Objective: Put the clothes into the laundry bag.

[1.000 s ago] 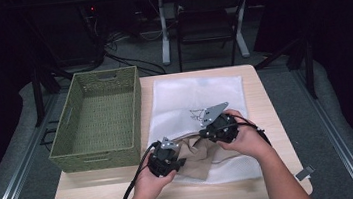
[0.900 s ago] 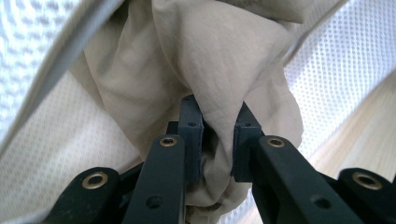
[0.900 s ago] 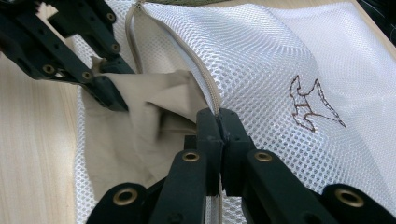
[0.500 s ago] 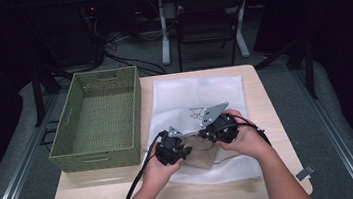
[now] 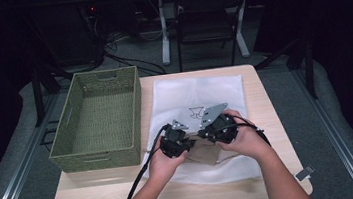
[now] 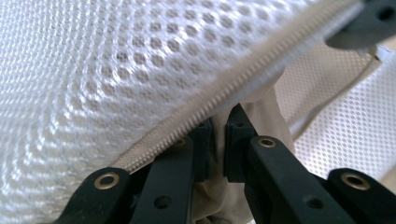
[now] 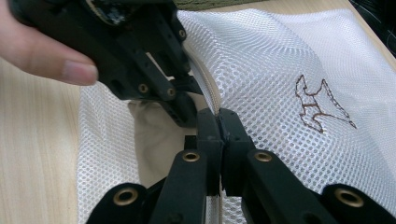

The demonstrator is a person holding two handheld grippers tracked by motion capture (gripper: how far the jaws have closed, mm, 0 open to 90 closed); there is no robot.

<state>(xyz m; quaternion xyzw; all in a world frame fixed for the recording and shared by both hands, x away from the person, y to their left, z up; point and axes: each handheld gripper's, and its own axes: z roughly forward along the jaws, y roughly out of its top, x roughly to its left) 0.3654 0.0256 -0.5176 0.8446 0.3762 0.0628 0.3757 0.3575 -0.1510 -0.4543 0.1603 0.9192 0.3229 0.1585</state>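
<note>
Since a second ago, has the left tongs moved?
Yes. The left tongs moved right, away from the basket, toward the right tongs.

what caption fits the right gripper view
Right hand-held gripper pinching the zipper edge of a white mesh bag.

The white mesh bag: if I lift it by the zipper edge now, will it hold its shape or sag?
Probably sag: the white mesh bag is thin netting that already buckles where the right tongs pinch its zipper. It looks light, so it should lift easily. The beige cloth inside, clamped by the left tongs, may slide or bunch.
</note>
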